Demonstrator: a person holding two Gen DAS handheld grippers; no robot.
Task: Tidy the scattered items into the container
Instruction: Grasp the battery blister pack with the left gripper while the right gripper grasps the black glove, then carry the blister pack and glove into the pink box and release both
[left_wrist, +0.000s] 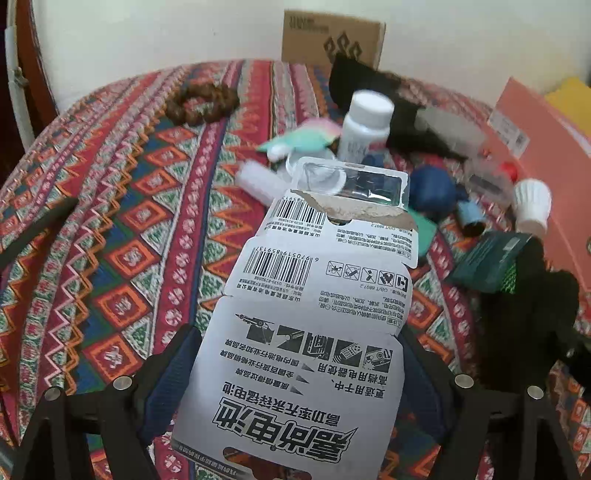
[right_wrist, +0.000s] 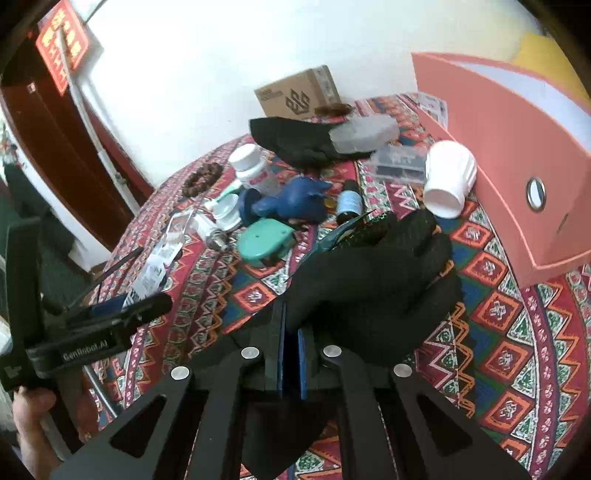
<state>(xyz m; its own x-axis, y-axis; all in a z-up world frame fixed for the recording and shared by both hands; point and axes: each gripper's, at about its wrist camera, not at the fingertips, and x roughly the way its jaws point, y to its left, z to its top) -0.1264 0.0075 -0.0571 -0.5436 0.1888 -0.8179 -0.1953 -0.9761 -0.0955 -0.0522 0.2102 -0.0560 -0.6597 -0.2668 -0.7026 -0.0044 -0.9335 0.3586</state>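
Observation:
My left gripper (left_wrist: 295, 354) is shut on a white battery blister card (left_wrist: 314, 314), held above the patterned tablecloth; it also shows in the right wrist view (right_wrist: 155, 273). My right gripper (right_wrist: 291, 343) is shut on a black glove (right_wrist: 376, 280), whose fingers reach toward the pink drawer box (right_wrist: 517, 155). The pink box also shows at the right edge of the left wrist view (left_wrist: 546, 158). Scattered items lie in the middle: a white bottle (right_wrist: 255, 168), a blue figure (right_wrist: 295, 199), a teal case (right_wrist: 266, 240), a white cup (right_wrist: 448, 179).
A cardboard box (right_wrist: 299, 94) stands at the back by the wall. A second black glove (right_wrist: 295, 142) lies near a clear plastic case (right_wrist: 400, 162). A brown bead bracelet (left_wrist: 201, 101) lies at the far left. A dark green packet (left_wrist: 487, 258) lies by the pink box.

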